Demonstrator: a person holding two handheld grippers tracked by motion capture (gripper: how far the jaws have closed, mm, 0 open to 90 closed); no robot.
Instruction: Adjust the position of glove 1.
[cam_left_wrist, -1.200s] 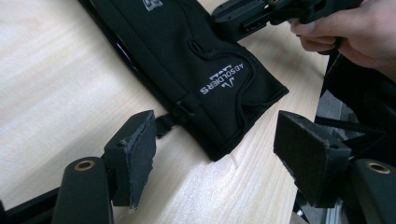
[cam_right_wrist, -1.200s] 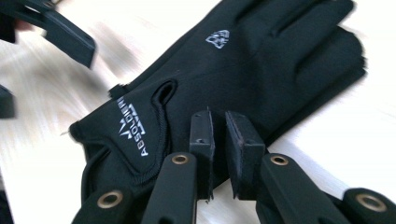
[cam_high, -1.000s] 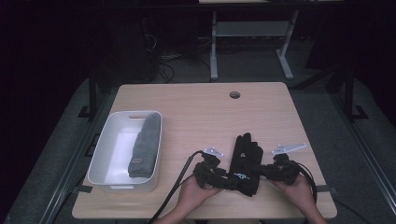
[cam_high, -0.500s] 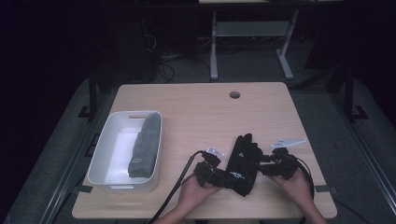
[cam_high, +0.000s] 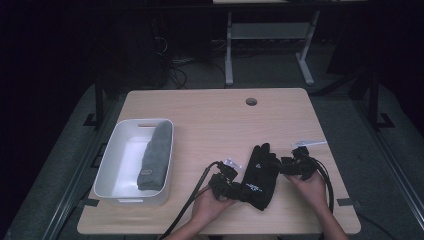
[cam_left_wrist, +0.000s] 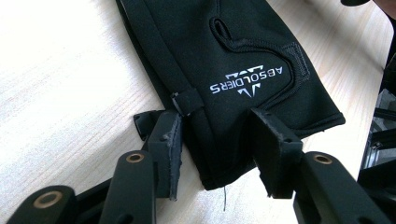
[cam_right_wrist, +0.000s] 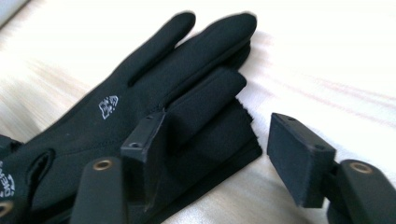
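Left tool (cam_left_wrist: 215, 154) wide around the black glove (cam_high: 260, 175) cuff at frame bottom, right tool (cam_right_wrist: 212, 154) wide at its fingers; I'm mid-grasp, next I probably close both and lift.

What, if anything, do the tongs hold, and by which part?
Nothing is clamped: both tongs stand open around the black glove, the left tongs at its cuff, the right tongs at its finger side.
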